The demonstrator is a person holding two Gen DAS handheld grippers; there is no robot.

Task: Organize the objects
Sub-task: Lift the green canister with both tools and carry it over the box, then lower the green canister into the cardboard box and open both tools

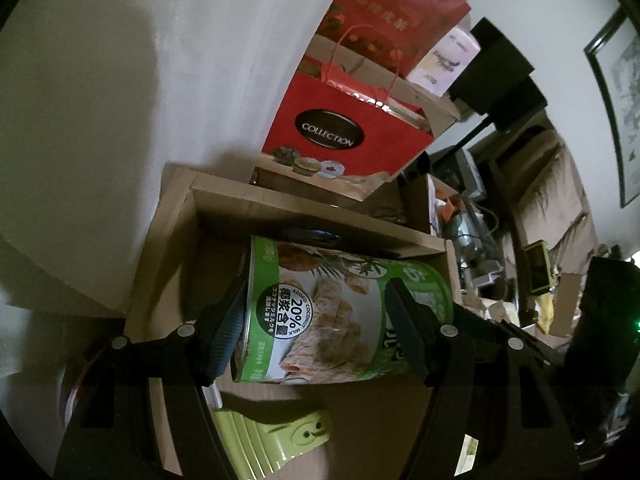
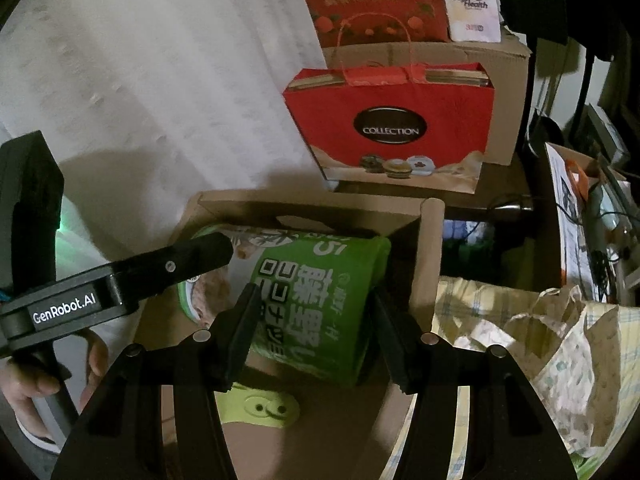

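A green snack tin [image 1: 320, 312] with biscuit-roll pictures lies on its side inside an open cardboard box [image 1: 224, 196]. My left gripper [image 1: 316, 320] is shut on the tin, one finger on each end. In the right wrist view the same tin [image 2: 316, 292] sits between the fingers of my right gripper [image 2: 316, 324], which is shut on it. The left gripper's finger [image 2: 192, 260] reaches in from the left onto the tin. A light green clip [image 1: 272, 436] with a face lies on the box floor below the tin; it also shows in the right wrist view [image 2: 260, 404].
A red "Collection" paper bag [image 2: 388, 128] stands behind the box, in front of a larger carton [image 2: 504, 92] with a red box and a white box on top. Crumpled patterned cloth [image 2: 540, 340] lies to the right. A white wall is on the left.
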